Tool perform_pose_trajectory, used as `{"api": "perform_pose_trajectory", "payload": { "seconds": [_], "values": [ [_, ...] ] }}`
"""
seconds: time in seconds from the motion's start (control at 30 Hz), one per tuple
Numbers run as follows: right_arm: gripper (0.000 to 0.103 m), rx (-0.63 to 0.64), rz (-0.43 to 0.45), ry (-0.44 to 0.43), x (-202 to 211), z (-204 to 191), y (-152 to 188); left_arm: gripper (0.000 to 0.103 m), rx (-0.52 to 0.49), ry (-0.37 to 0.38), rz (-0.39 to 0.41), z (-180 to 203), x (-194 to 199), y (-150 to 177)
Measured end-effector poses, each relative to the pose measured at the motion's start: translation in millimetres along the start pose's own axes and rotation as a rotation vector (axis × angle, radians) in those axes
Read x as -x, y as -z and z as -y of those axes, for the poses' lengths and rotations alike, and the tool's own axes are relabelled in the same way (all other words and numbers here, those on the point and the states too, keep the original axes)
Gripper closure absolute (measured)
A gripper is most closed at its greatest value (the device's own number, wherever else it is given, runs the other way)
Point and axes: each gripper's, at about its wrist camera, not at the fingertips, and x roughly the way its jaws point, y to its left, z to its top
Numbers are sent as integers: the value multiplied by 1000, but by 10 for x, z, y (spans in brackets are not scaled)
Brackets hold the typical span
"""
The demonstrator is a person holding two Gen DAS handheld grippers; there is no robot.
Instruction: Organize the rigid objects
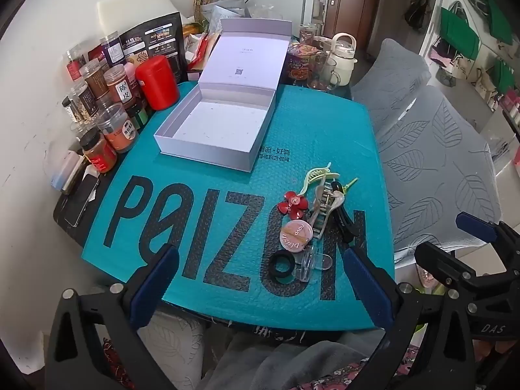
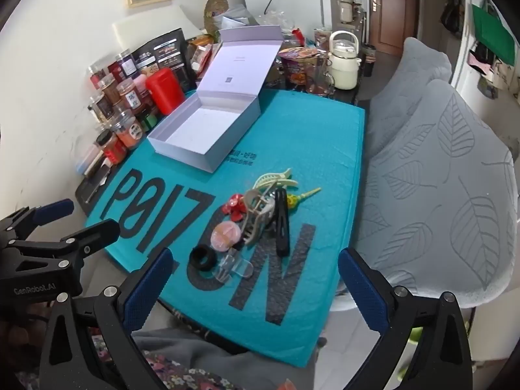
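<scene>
A pile of small hair accessories lies on a teal bubble mailer (image 1: 308, 130): red flower clip (image 1: 292, 206), pink round compact (image 1: 295, 232), black ring (image 1: 282, 265), clear clip (image 1: 312, 260), beige claw clip (image 1: 325, 208) and black barrette (image 2: 282, 224). Behind them, an open white box (image 1: 214, 126) stands with its lid raised and nothing in it. My left gripper (image 1: 260, 279) hovers open over the mailer's near edge, with the black ring just beyond its fingers. My right gripper (image 2: 256, 282) is open too, beside the left, just short of the same pile (image 2: 247, 227). Neither holds anything.
Spice jars (image 1: 107, 113) and a red canister (image 1: 157, 83) crowd the table's left side, with a phone (image 1: 79, 201) at the left edge. Glass mugs and a cream kettle (image 1: 343, 55) stand behind the box. A grey leaf-patterned seat (image 1: 438, 162) borders the right.
</scene>
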Motion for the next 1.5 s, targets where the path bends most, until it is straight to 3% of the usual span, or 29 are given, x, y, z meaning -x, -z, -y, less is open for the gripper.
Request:
{"api": "perform_pose_trajectory", "payload": {
  "seconds": [1.5],
  "values": [
    [0,25,18,2,53,-39,-32,0,26,-9,11,-38,43,25]
  ]
}}
